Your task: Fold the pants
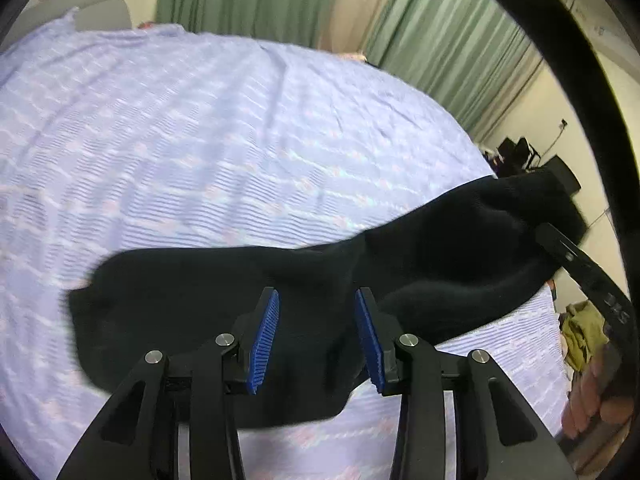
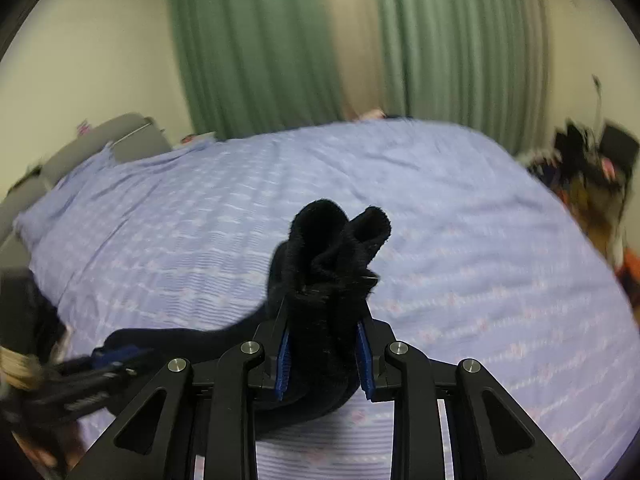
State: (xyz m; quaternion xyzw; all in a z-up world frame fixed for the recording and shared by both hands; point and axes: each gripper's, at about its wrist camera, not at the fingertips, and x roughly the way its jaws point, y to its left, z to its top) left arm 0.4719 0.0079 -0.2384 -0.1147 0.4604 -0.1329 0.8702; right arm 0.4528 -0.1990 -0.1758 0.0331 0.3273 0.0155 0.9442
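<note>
Black pants (image 1: pixel 224 292) lie stretched across a lavender patterned bedsheet (image 1: pixel 200 140), one end raised at the right. My left gripper (image 1: pixel 316 336) is open just above the pants' near part, blue pads apart, nothing between them. My right gripper (image 2: pixel 323 354) is shut on a bunched end of the pants (image 2: pixel 328 248), which stands up between its blue pads above the sheet (image 2: pixel 460 240). The right gripper also shows at the right edge of the left wrist view (image 1: pixel 576 264), holding that raised end. The left gripper shows blurred at the lower left of the right wrist view (image 2: pixel 108 364).
Green curtains (image 1: pixel 440 28) hang behind the bed. A grey headboard or cushion (image 2: pixel 80 148) is at the far left. Dark equipment and clutter (image 2: pixel 592 160) stand to the right of the bed, with olive cloth (image 1: pixel 580 332) by its right edge.
</note>
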